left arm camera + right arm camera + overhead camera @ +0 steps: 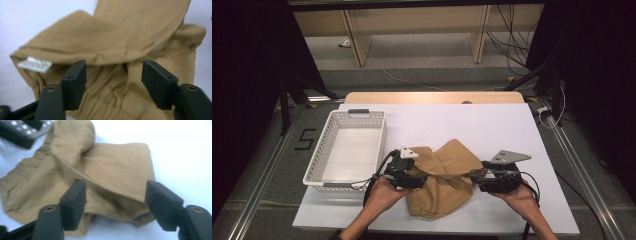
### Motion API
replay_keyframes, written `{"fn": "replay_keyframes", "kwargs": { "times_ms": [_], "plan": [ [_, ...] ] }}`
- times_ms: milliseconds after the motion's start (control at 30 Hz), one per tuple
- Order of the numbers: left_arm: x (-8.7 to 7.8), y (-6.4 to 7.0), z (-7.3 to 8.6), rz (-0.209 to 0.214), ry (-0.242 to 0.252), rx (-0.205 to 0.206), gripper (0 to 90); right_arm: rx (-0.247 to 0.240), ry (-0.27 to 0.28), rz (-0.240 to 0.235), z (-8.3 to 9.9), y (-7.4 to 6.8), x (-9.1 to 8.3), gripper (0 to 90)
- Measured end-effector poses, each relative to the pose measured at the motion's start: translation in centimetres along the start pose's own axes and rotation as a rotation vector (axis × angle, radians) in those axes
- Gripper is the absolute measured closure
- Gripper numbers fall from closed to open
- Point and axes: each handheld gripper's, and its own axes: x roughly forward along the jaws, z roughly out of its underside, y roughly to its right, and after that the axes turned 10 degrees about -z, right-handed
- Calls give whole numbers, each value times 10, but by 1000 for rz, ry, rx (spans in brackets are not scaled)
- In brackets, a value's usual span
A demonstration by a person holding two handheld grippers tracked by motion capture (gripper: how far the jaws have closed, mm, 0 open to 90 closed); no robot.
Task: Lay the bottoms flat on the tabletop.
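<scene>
Cloth (444,177), tan and crumpled, sits on the white surface (492,125) right of the basket (347,150). Left hand-held gripper (419,179) and right hand-held gripper (475,175) both spread wide; I'd bite a single edge layer each.

Matt tan woven cloth (447,177), white perforated plastic basket (330,131), smooth white tabletop (492,122)

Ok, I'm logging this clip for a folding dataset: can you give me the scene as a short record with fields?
surface: white table
main item: tan garment, crumpled, partly folded over itself
label: white tag at one edge of the garment
left gripper: jaws open over the cloth
right gripper: jaws open over the cloth
container: white basket, left of the garment, nothing inside
</scene>
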Motion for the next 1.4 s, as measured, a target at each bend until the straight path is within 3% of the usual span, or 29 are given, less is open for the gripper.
{"fn": "replay_keyframes", "kwargs": {
  "times_ms": [200, 400, 633, 700, 733, 767, 800, 833, 867, 900, 933, 1000, 1033, 1067, 1167, 1267, 1400],
  "plan": [
    [1, 12, 20, -12, -74, 26, 271, 27, -27, 5, 3, 18, 10, 285],
    [4, 11, 34, -42, -119, 31, 253, 26, -50, 14, 6, 19, 12, 285],
    [6, 5, 50, -18, -185, 11, 242, 38, -95, 21, 8, 25, 23, 288],
    [9, 5, 52, -6, -206, 15, 278, 34, -113, 28, 8, 27, 26, 323],
    [12, 5, 54, 11, -218, 17, 306, 43, -124, 40, 8, 29, 30, 412],
    [12, 5, 54, 11, -218, 17, 341, 43, -124, 40, 8, 29, 30, 412],
    [13, 6, 55, 19, -217, 22, 381, 52, -137, 35, 8, 31, 31, 560],
    [12, 7, 55, 21, -212, 35, 441, 56, -139, 25, 9, 32, 31, 646],
    [12, 9, 56, 27, -196, 64, 501, 59, -144, 5, 9, 33, 30, 714],
    [12, 9, 56, 27, -196, 64, 544, 59, -144, 5, 9, 33, 30, 714],
    [12, 10, 56, 24, -191, 82, 582, 64, -146, -23, 9, 32, 28, 815],
    [12, 9, 56, 15, -186, 92, 634, 58, -150, -28, 9, 31, 27, 836],
    [12, 9, 56, 13, -180, 96, 721, 47, -169, -43, 9, 26, 27, 849],
    [12, 8, 56, 17, -173, 94, 747, 32, -178, -46, 10, 23, 28, 850],
    [12, 6, 55, 16, -164, 111, 786, 30, -188, -61, 11, 16, 27, 850],
    [16, 2, 51, 7, -155, 116, 804, 17, -212, -80, 14, 0, 22, 849],
    [23, -1, 42, -79, -133, 151, 810, -6, -214, -114, 13, -17, 17, 849]
  ]
}}
